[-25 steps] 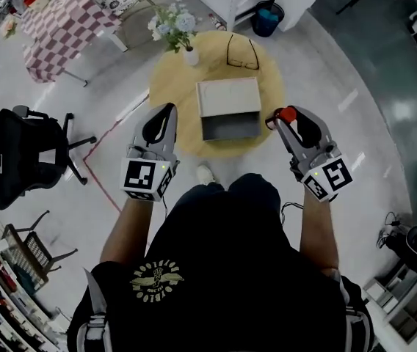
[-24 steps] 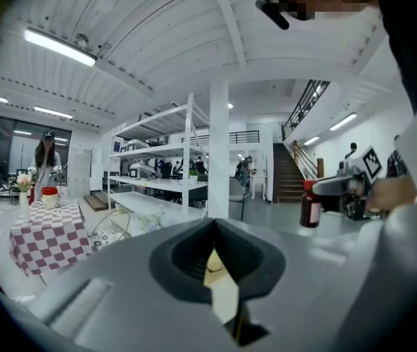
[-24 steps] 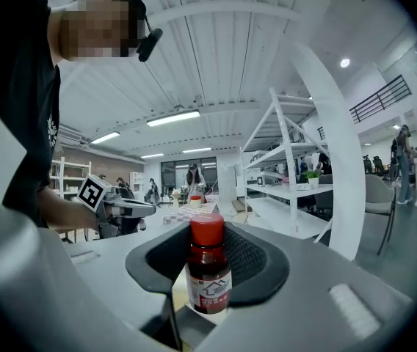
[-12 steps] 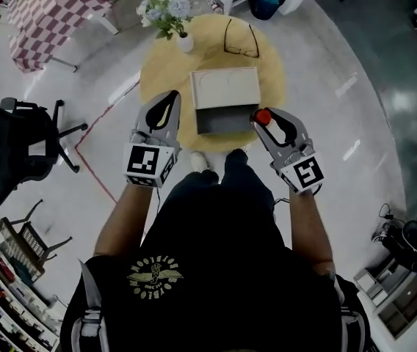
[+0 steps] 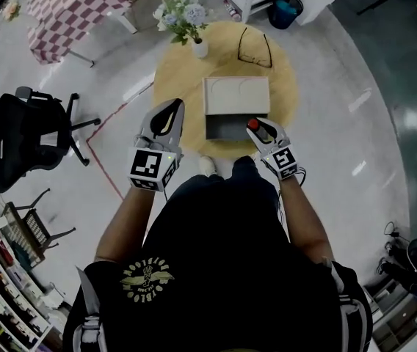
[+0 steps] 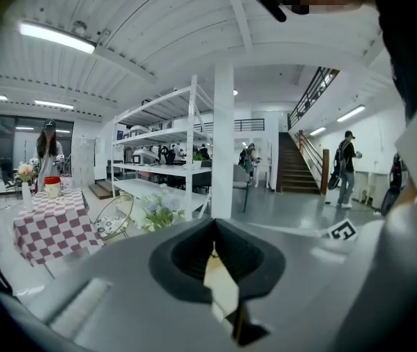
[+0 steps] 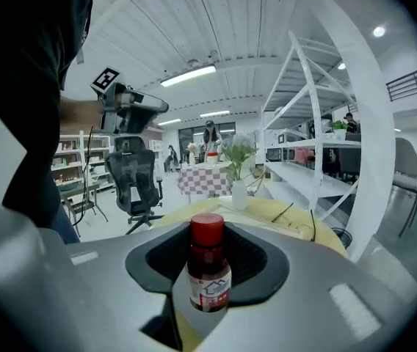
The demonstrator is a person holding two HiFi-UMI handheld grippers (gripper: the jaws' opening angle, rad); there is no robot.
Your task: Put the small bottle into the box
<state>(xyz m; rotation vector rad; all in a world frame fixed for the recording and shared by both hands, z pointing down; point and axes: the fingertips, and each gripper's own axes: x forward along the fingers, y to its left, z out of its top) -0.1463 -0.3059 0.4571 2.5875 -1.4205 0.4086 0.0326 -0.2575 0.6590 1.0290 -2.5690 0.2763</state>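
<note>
In the head view the bottle (image 5: 253,125) shows only its red cap, its body hidden by the right fingers (image 5: 270,134) (its label print, in the right gripper view, is too small to read), and the inside of the box (image 5: 236,96) is lost in shadow.

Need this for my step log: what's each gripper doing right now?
Left gripper: closed, nothing in it.
Right gripper: closed on the small bottle, red cap up.

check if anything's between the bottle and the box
Nothing visible does. The right gripper holds the bottle at the open box's near edge; its lid lies back and the inside looks bare.
</note>
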